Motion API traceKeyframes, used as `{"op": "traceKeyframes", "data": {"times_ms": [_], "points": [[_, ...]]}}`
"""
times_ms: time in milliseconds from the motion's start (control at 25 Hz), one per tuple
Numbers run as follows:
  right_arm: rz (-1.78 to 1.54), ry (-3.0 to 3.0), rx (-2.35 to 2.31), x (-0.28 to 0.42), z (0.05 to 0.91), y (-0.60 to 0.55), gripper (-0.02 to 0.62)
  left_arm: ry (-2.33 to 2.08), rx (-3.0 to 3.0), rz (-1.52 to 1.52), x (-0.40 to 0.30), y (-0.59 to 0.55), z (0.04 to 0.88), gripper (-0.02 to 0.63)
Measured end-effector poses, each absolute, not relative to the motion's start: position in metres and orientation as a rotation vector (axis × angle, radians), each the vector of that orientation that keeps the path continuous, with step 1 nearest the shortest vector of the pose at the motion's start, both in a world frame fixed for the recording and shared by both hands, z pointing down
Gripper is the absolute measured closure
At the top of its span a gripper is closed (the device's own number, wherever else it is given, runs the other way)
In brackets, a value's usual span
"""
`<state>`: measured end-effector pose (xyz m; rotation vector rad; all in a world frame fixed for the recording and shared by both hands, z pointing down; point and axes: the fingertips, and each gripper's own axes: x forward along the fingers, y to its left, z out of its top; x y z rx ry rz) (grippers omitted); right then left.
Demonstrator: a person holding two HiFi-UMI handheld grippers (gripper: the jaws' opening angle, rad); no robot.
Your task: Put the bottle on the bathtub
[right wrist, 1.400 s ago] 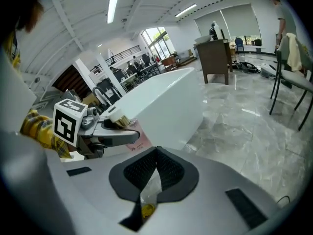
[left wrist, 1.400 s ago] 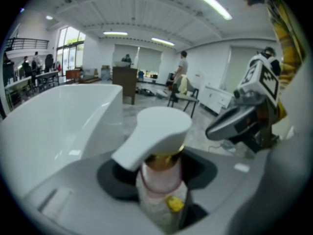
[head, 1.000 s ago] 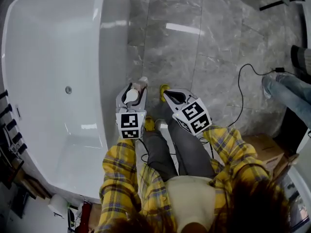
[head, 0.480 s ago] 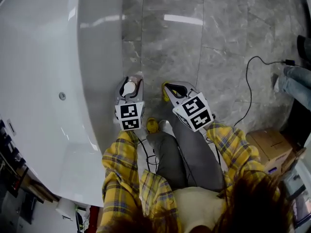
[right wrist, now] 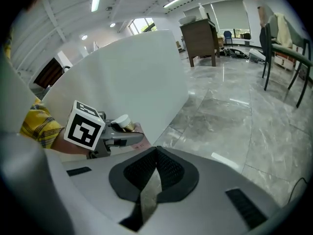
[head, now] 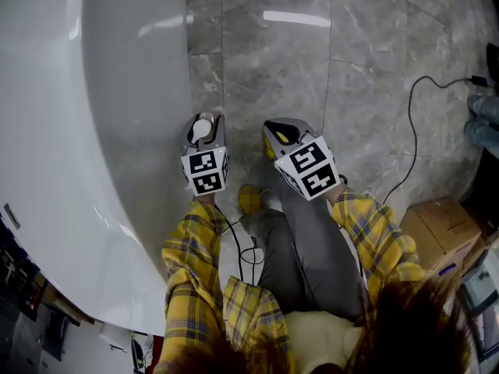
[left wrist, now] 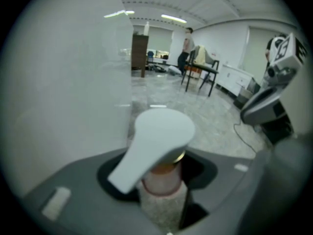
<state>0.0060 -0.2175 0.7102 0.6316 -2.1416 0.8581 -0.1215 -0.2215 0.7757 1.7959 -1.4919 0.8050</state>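
Left fingers [left wrist: 73,195] clamping bottle [left wrist: 159,151] neck, bathtub [head: 93,131] alongside

- No legible text, brand, number or sign in any view.
- Left gripper [head: 203,123], marker cube [head: 206,172]: black-and-white square code patterns only; no letters or digits.
- Right gripper [head: 270,129], marker cube [head: 312,170]: the same kind of pattern; no characters.
- Bottle [left wrist: 159,190]: no print can be made out on it.
- Cardboard box [head: 437,228]: no readable marking.
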Motion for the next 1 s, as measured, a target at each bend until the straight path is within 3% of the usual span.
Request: {"op": "traceKeyframes", "data": {"times_ms": [1000], "points": [[0.913,-2.124,0.622,0.004,0.782,-0.196,0.581,-1.516,1.807,0.845,-0.134,-0.227,0.882,0.387]]}}
